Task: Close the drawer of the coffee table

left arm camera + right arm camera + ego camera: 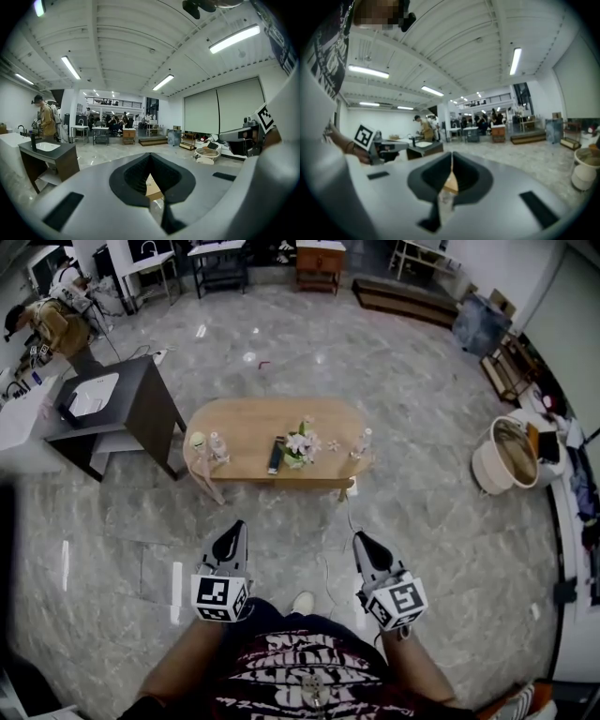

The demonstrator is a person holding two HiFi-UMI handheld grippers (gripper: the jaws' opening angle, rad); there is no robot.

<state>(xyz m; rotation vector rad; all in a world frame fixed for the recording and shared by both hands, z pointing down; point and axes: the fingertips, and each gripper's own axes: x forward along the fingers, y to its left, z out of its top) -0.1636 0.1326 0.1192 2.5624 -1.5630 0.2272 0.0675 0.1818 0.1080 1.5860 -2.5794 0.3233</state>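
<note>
The oval wooden coffee table (253, 423) stands on the marble floor ahead of me, a good step away. Under its left front edge a pale piece (204, 479) juts out toward me; it looks like the open drawer. My left gripper (232, 532) and right gripper (361, 542) are held side by side in front of my body, both shut and empty, pointing at the table. In the left gripper view the left gripper (150, 157) shows a sliver of the table (152, 187) past its closed jaws. The right gripper (452, 159) shows the same table (451, 183).
On the table lie a flower bunch (300, 444), a dark remote (276, 454) and two small bottles (217, 446). A dark counter with a sink (122, 409) stands left of it, a beige tub (506, 456) right. A cable (330, 559) crosses the floor. A person (52, 324) works far left.
</note>
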